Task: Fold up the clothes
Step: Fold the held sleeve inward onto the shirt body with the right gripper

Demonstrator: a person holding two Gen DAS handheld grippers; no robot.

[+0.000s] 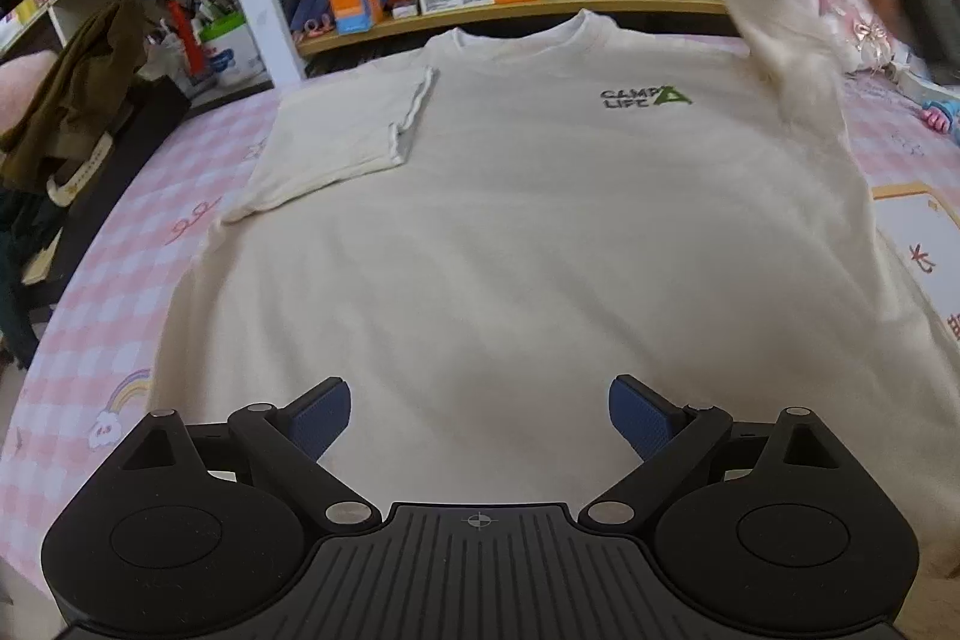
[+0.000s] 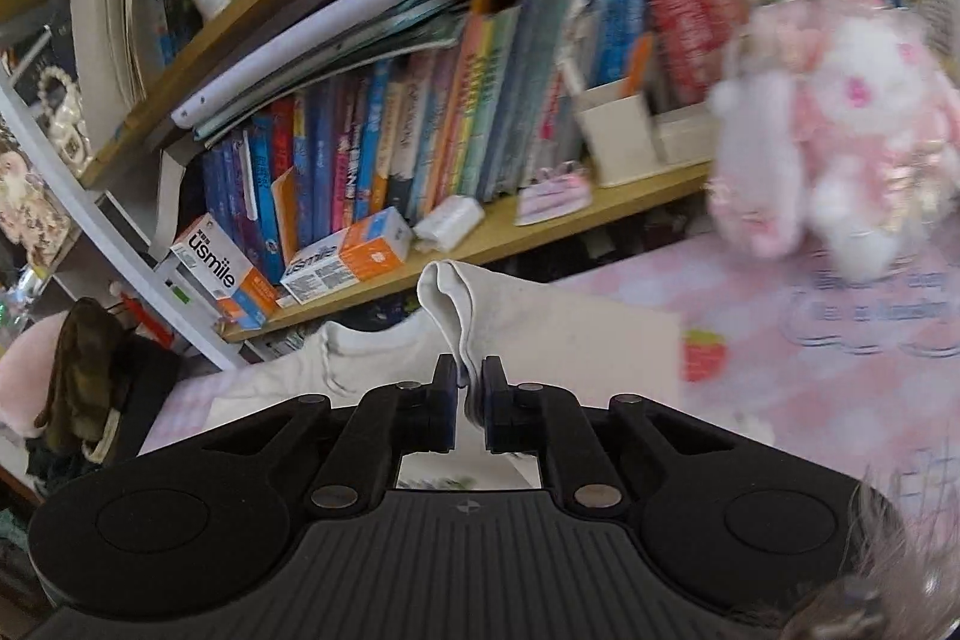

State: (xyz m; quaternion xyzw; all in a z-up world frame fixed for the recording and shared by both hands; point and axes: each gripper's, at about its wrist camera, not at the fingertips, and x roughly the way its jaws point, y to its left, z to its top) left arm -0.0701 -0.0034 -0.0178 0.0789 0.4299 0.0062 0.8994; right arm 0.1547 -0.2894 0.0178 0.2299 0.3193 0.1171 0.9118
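Note:
A cream T-shirt [image 1: 510, 232] with a green "CAMP LIFE" print lies front up on the pink checked bedsheet [image 1: 102, 292]. Its left sleeve [image 1: 354, 124] is folded in over the chest. My left gripper [image 1: 480, 418] hovers open over the lower part of the shirt, nothing between its blue pads. My right gripper [image 2: 468, 388] is shut on the hem of the shirt's right sleeve [image 2: 474, 316], and the cloth stands up in a fold from the jaws. In the left wrist view that sleeve [image 1: 792, 58] hangs lifted at the top right, under a blurred hand.
A wooden shelf [image 1: 540, 13] packed with books and small boxes runs behind the bed. A pink-and-white plush toy [image 2: 840, 142] sits on the bed at the right. Dark clothes [image 1: 72, 100] hang at the left. A white card [image 1: 924, 244] lies beside the shirt's right edge.

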